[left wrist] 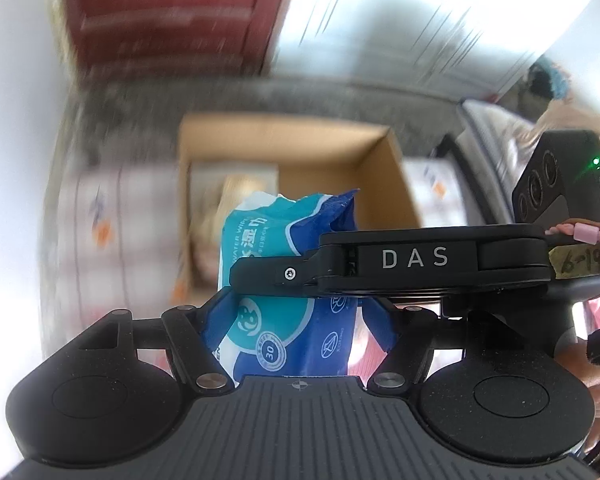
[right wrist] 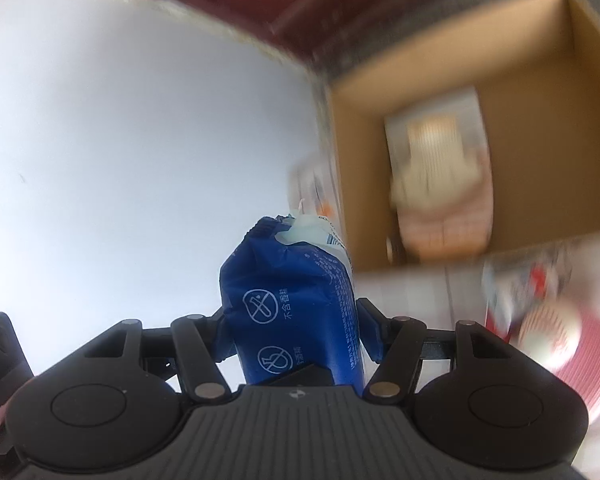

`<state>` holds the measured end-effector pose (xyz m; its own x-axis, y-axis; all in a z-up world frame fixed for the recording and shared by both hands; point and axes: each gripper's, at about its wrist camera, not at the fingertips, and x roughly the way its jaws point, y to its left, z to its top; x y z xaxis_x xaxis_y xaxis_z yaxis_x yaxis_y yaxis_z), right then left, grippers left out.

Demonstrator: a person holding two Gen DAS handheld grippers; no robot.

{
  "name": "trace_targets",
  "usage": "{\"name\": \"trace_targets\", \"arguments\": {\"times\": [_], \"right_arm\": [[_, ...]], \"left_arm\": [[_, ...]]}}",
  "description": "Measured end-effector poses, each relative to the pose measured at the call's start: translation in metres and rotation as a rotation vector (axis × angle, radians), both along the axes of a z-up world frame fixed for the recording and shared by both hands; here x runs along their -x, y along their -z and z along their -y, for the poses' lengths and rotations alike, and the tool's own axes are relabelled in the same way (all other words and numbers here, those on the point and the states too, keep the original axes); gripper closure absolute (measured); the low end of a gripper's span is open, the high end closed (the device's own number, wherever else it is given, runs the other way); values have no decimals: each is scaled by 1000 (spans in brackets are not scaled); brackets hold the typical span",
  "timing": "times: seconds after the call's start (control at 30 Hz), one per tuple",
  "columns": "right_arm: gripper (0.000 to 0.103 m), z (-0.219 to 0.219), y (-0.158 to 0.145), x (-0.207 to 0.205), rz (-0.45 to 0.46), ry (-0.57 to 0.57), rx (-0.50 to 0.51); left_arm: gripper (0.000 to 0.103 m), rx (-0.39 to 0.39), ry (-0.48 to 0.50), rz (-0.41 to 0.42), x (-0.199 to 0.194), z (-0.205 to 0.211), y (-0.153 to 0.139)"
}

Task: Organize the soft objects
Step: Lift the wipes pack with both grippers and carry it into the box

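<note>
The box [left wrist: 380, 168] is already holding at least one soft item, blurred. Each gripper is carrying a wipes pack: left gripper [left wrist: 296, 320] fingers are pinching one pack [left wrist: 284, 248], right gripper [right wrist: 296, 332] fingers another [right wrist: 296, 304]. Both are remaining outside the box.

Cardboard box [left wrist: 380, 184] contents — blurred, unidentifiable — wipes pack [left wrist: 284, 320] partly hidden.

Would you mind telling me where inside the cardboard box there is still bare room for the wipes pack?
In the cardboard box, the floor beside the right wall looks bare in the left wrist view. The left side is crowded: a blurred pale bundle lies there. The wet wipes pack is gripped by the left gripper and the right gripper.
</note>
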<state>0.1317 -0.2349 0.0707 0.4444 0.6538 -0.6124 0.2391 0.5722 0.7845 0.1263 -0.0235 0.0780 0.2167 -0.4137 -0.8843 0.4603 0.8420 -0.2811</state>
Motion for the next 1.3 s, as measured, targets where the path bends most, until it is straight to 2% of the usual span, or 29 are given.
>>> {"name": "trace_targets", "arguments": {"times": [0.07, 0.13, 0.33, 0.47, 0.6, 0.77, 0.87, 0.9, 1.07, 1.23, 1.3], "right_arm": [[39, 23, -4, -14, 27, 35, 2], [39, 47, 3, -31, 35, 57, 17], [39, 99, 57, -82, -31, 62, 61], [39, 110, 104, -112, -101, 34, 90], [39, 110, 148, -133, -154, 17, 93], [39, 108, 183, -150, -186, 20, 104], [35, 110, 185, -150, -218, 54, 136], [29, 109, 180, -149, -222, 57, 177], [28, 101, 160, -140, -210, 79, 350], [29, 91, 166, -133, -194, 155, 368], [29, 94, 174, -130, -181, 176, 317]], "left_arm": [[35, 15, 19, 54, -11, 21, -12], [35, 32, 35, 86, -25, 42, -11], [35, 22, 58, 96, -74, 109, 35], [37, -13, 47, 62, -97, 137, 75], [37, -27, -5, -20, -119, 143, 114], [37, -70, -54, -59, -127, 137, 131], [37, -76, -75, -66, -123, 128, 131], [37, -79, -79, -65, -121, 125, 130], [37, -80, -102, -68, -115, 112, 124], [37, -79, -106, -53, -112, 105, 122], [37, -78, -111, -55, -113, 101, 123]]}}
